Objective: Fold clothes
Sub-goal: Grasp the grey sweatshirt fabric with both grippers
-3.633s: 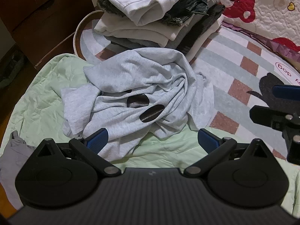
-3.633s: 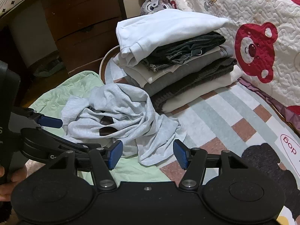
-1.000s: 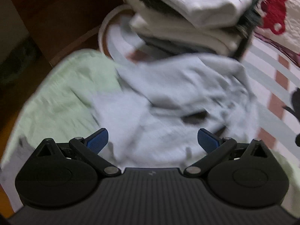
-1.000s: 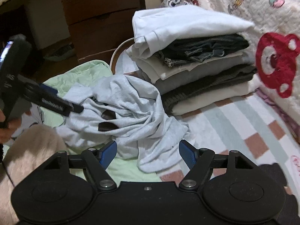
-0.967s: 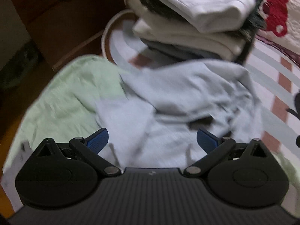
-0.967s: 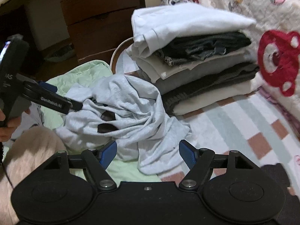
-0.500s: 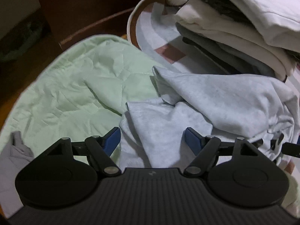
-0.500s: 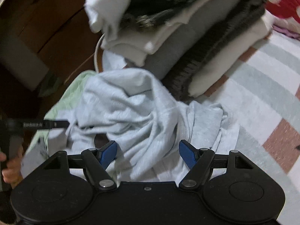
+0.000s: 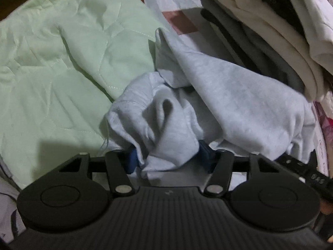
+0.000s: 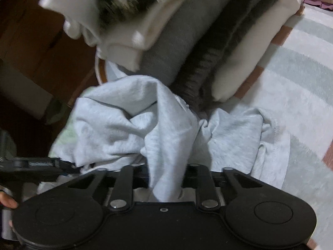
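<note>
**Grey cotton caught at both ends**

Pale grey and crumpled, the soft jersey garment sits bunched in the middle of the bedding, its heap pressed right up against the foot of the tall stack of folded clothes. And both tools are in it!

On the left wrist view, the left gripper has a fat wad of that grey fabric between its blue pads. The cloth bulges out above the fingers and fills the gap between them, so the claw is pinching the garment near its left-hand edge, over the wrinkled mint-green quilted blanket. Off to the far right of this view, the black bar of the other tool pokes in below the grey heap.

Over to the right wrist view: the right gripper has a thick fold of the same garment running straight down between its black fingers, which are squeezed in on it from both sides. The blue pads are buried under cloth here. A looser flap of the garment spills to the right onto the striped mat of pale green, white and brick-red bands. Just above, the folded stack shows cream, grey and dark ribbed layers, somewhat blurred. At the left edge, the other tool's arm reaches in, and fingertips of a hand show beside it.
</note>
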The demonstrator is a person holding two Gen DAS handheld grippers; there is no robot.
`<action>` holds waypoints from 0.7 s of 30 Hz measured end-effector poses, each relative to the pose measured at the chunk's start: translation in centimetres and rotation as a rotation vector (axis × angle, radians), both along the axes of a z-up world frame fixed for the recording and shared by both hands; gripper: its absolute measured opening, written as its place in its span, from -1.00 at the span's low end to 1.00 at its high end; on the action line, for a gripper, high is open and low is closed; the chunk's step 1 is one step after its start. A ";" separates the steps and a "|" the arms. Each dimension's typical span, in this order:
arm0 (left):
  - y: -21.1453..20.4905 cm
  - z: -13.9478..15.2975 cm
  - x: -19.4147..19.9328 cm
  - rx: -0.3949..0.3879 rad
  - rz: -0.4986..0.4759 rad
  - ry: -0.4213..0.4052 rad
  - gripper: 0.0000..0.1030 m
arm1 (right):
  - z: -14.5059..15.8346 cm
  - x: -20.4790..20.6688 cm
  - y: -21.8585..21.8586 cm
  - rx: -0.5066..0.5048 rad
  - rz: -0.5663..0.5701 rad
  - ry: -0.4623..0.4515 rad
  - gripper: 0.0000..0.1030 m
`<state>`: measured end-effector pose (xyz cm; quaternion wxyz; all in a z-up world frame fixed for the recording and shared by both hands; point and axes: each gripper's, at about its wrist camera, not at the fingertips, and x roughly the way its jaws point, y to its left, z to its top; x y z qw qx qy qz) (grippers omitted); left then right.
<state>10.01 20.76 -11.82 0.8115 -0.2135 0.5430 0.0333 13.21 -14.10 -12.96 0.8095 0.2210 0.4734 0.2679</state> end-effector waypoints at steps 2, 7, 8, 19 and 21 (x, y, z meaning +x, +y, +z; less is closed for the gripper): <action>-0.3 0.2 -0.3 -0.042 -0.004 -0.010 -0.23 | 0.8 -0.8 -0.8 0.069 -0.007 -0.007 -0.60; -1.1 0.8 -1.0 -0.101 -0.035 -0.031 -0.30 | 3.2 -2.8 -2.7 0.235 -0.002 -0.014 -0.63; -1.3 1.0 -1.2 -0.116 -0.040 -0.040 -0.30 | 3.6 -3.2 -2.8 0.237 0.003 -0.024 -0.63; -5.9 3.6 -2.9 -0.198 -0.188 -0.138 -0.47 | 7.7 -9.4 -5.6 0.311 0.002 -0.166 -0.66; -7.2 4.0 -2.9 -0.236 -0.223 -0.157 -0.51 | 8.6 -10.4 -6.9 0.309 -0.029 -0.198 -0.66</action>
